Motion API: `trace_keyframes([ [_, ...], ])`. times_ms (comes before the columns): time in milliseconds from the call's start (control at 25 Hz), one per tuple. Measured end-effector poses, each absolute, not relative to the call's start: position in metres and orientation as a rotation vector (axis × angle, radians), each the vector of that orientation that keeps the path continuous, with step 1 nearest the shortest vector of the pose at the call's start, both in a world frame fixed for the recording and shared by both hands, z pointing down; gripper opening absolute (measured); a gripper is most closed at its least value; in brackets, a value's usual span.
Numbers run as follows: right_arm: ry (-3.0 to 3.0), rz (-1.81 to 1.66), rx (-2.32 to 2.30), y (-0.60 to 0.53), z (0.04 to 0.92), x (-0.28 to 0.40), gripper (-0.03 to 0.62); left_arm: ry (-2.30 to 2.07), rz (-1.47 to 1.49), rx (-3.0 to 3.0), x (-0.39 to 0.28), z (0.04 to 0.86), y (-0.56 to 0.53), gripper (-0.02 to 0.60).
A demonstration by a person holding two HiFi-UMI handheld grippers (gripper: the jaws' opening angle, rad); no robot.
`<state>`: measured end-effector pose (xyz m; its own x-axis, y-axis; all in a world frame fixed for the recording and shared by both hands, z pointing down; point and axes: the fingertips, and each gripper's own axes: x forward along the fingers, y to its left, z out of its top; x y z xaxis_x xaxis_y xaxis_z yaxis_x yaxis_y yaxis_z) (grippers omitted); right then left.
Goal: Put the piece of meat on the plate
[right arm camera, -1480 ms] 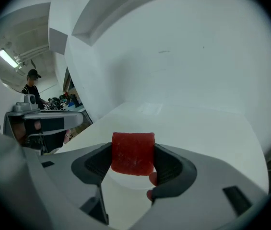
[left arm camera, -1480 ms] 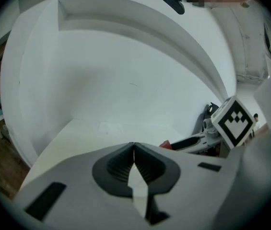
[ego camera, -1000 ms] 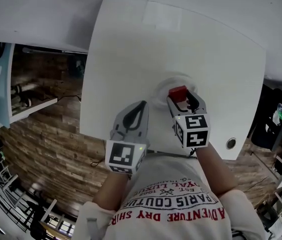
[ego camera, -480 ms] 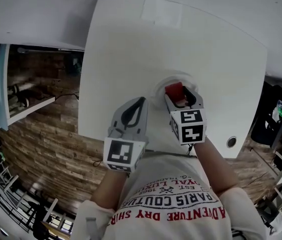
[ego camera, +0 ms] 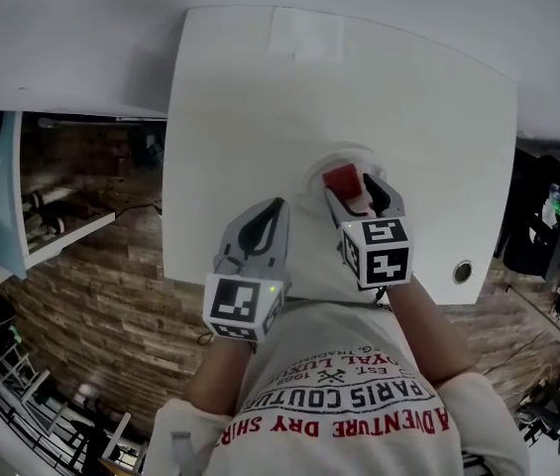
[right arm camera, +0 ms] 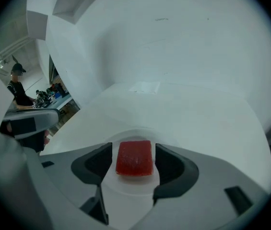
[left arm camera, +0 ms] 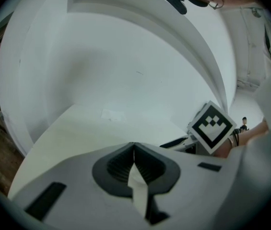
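Note:
A red block of meat (ego camera: pixel 341 178) (right arm camera: pixel 134 158) lies flat on a small white plate (ego camera: pixel 351 153) (right arm camera: pixel 140 129) near the front of the white table (ego camera: pixel 260 97). My right gripper (ego camera: pixel 351 188) (right arm camera: pixel 133 148) is open around the meat, and a thin gap shows on each side between the jaws and the block. My left gripper (ego camera: pixel 279 206) (left arm camera: pixel 134 146) hovers left of the plate above the table's front edge. It is shut, with nothing between its jaws.
A round cable hole (ego camera: pixel 462 271) sits at the table's front right corner. A pale paper patch (ego camera: pixel 304 33) lies at the far edge. Wooden floor (ego camera: pixel 91 266) shows left of the table. A person (right arm camera: pixel 19 87) stands far off.
The right gripper and the meat have shifted slightly left over the plate. The left gripper has stayed shut in about the same place.

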<state>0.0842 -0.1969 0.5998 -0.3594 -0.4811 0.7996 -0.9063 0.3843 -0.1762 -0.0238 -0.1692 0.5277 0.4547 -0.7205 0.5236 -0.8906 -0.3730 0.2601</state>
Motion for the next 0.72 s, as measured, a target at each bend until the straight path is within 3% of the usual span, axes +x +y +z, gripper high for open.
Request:
trace_keyframes([
  [160, -2.034, 0.881, 1.332, -0.196, 0.565, 0.092, 0.261, -1.307, 0.390, 2.233, -0.019, 0.512, -0.172, 0.008],
  [320, -2.079, 0.786, 1.440, -0.198, 0.530, 0.100, 0.056, -1.284, 0.372, 2.302, -0.011, 0.491, -0.176, 0.008],
  [360, -2.093, 0.743, 1.452, -0.198, 0.523, 0.101, 0.036, -1.278, 0.365, 2.322, -0.009, 0.484, -0.176, 0.008],
  [720, -2.294, 0.439, 1.586, -0.187, 0.431, 0.097, 0.012, -1.259, 0.235, 2.507, -0.002, 0.411, -0.175, 0.008],
])
